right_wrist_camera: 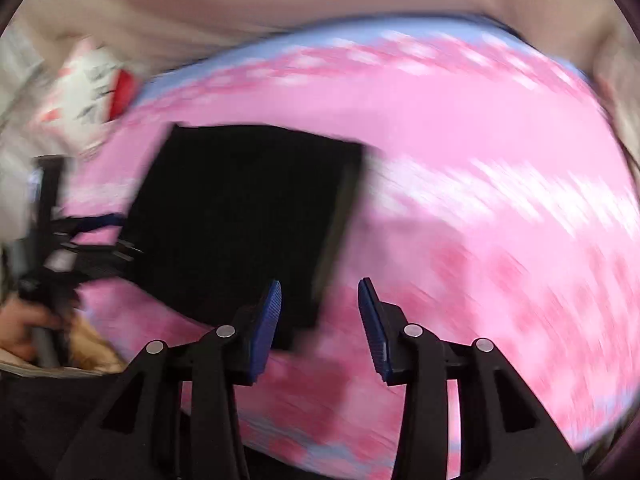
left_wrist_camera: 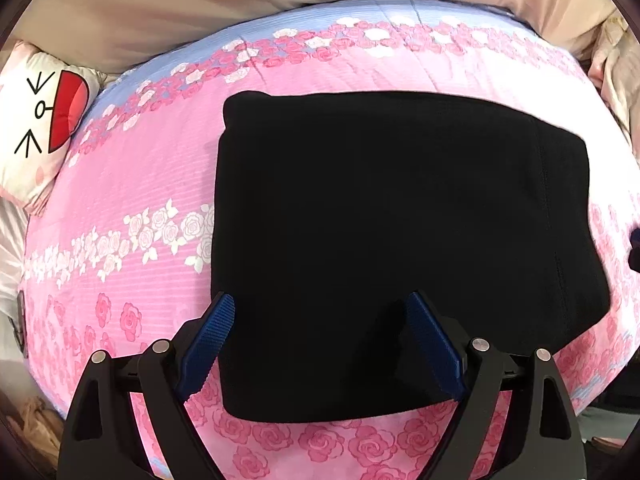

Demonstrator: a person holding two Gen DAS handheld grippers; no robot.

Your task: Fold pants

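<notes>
The black pants [left_wrist_camera: 380, 248] lie folded into a compact rectangle on the pink floral bedspread [left_wrist_camera: 132, 184]. My left gripper [left_wrist_camera: 320, 312] is open, its blue pads [left_wrist_camera: 212, 340] spread over the near edge of the pants, holding nothing. In the blurred right wrist view the pants [right_wrist_camera: 240, 216] lie to the left, and my right gripper [right_wrist_camera: 320, 296] is open and empty above the bedspread [right_wrist_camera: 480, 240] at the pants' near right corner. The left gripper [right_wrist_camera: 96, 232] shows at the pants' left side.
A white cartoon-face pillow [left_wrist_camera: 44, 128] lies at the bed's left edge and also shows in the right wrist view [right_wrist_camera: 92, 92]. Beige fabric [left_wrist_camera: 200, 12] runs along the far side of the bed. The bed's front edge is close below the grippers.
</notes>
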